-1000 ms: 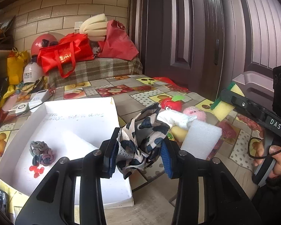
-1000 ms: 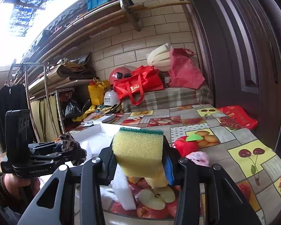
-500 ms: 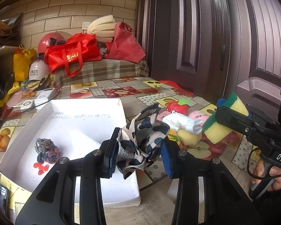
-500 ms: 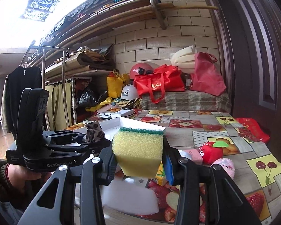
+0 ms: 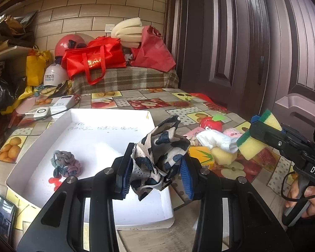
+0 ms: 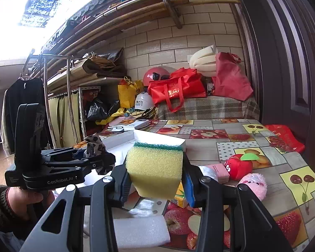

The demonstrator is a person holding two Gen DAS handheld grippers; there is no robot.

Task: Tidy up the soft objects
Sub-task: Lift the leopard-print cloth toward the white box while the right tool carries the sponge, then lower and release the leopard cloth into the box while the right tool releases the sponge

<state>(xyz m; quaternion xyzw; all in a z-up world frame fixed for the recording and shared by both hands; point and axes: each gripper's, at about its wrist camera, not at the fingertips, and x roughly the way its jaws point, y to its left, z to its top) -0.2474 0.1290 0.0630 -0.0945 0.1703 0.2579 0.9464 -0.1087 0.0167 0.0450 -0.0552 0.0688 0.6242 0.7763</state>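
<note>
My left gripper [image 5: 155,178] is shut on a patterned cloth [image 5: 159,153], beige with dark blue spots, held above the near right part of a white box [image 5: 58,124]. A knotted grey cloth ball [image 5: 65,163] lies in the box. My right gripper [image 6: 156,178] is shut on a yellow sponge with a green top [image 6: 155,168], held above the table to the right of the box. That sponge [image 5: 258,134] and the right gripper also show in the left wrist view. On the table lie a red plush apple [image 6: 239,166], a pink plush [image 6: 254,184], a white cloth [image 5: 216,140] and a white foam block [image 6: 140,235].
The table has a fruit-print cover [image 6: 220,145]. Red bags [image 5: 94,58], helmets [image 5: 52,77] and a plaid-covered bench [image 5: 126,79] stand at the far end. White devices [image 5: 52,109] lie beyond the box. A phone [image 5: 0,214] lies at the near left. A dark door [image 5: 241,52] is at right.
The right gripper has lifted the sponge and moved it left toward the box. The left gripper with the patterned cloth has shifted slightly relative to the box. The white foam block left the left view.
</note>
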